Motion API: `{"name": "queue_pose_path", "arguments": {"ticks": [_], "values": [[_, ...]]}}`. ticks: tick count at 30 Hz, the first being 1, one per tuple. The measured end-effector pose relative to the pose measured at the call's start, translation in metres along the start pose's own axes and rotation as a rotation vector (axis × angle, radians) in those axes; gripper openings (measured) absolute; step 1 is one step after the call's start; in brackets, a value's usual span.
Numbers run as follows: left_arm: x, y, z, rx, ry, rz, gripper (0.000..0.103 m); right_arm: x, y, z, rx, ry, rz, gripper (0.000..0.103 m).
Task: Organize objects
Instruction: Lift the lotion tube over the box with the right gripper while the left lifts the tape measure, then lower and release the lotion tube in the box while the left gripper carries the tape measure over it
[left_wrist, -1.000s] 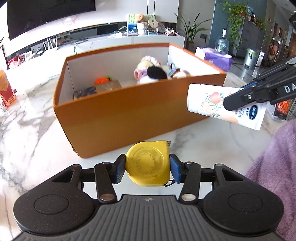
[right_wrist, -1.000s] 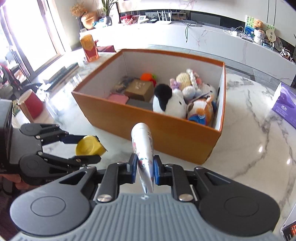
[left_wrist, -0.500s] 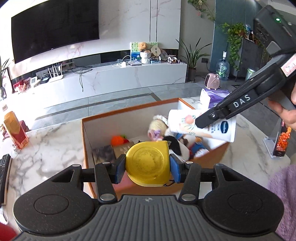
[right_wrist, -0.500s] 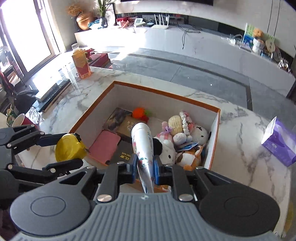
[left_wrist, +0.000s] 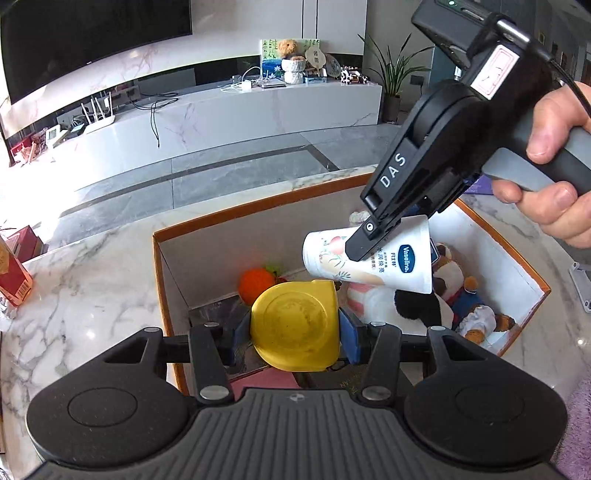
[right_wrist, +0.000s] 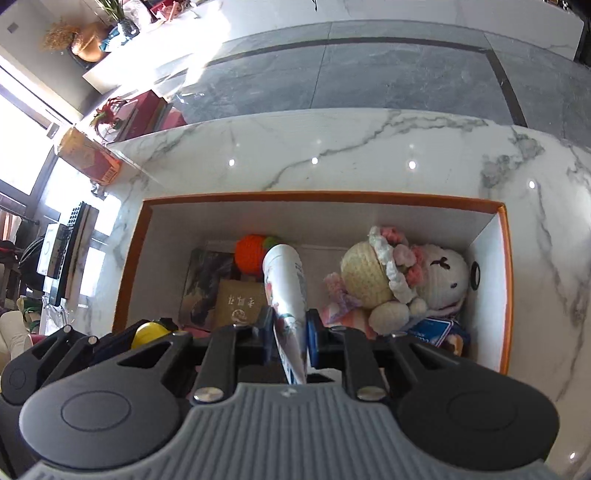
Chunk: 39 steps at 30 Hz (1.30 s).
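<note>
Over the orange box (right_wrist: 504, 295) on the marble desk (right_wrist: 332, 155), 2 grippers hover: the left gripper (left_wrist: 294, 328) clamps a yellow tape measure (left_wrist: 295, 325), the right gripper (right_wrist: 290, 332) a lotion tube (right_wrist: 286, 284) pointing far, toys below.

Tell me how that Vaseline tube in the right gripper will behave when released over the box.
The Vaseline tube looks soft-walled and is pinched at its flat crimped end, so it probably flexes. Its round body may roll, though the plush toys below should cushion and stop it.
</note>
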<state>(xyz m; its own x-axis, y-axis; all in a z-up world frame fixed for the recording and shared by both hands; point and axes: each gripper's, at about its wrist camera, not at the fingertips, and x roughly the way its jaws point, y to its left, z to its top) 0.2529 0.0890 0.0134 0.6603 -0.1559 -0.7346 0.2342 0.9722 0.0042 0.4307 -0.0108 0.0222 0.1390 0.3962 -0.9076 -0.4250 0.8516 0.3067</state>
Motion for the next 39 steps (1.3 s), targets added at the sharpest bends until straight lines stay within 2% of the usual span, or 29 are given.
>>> {"name": "queue_pose_path", "arguments": {"ticks": [5,8,14,19,24,29,32,39], "values": [[0.010,0.001,0.001,0.007,0.010,-0.014,0.058,0.022,-0.009,0.013,0.060,0.038,-0.017,0.020],[0.011,0.000,0.000,0.010,0.013,-0.017,0.058,0.027,-0.010,0.015,0.067,0.029,-0.005,0.020],[0.014,0.000,0.001,0.007,0.019,-0.023,0.057,0.028,-0.004,0.025,0.041,-0.056,-0.031,0.027],[0.016,0.000,0.002,0.005,0.029,-0.032,0.058,0.025,0.007,0.025,-0.021,-0.090,-0.040,0.027],[0.023,-0.001,0.008,-0.014,0.050,-0.059,0.058,0.005,0.012,0.016,-0.073,-0.159,-0.056,0.035],[0.033,-0.012,0.013,-0.005,0.067,-0.078,0.058,-0.014,0.006,0.006,-0.102,-0.228,-0.091,0.037],[0.043,-0.021,0.017,0.066,0.079,-0.059,0.058,-0.024,-0.002,-0.002,-0.115,-0.261,-0.114,0.037],[0.069,-0.051,0.023,0.387,0.177,0.018,0.058,-0.030,-0.019,-0.014,-0.119,-0.271,-0.113,0.038]]}}
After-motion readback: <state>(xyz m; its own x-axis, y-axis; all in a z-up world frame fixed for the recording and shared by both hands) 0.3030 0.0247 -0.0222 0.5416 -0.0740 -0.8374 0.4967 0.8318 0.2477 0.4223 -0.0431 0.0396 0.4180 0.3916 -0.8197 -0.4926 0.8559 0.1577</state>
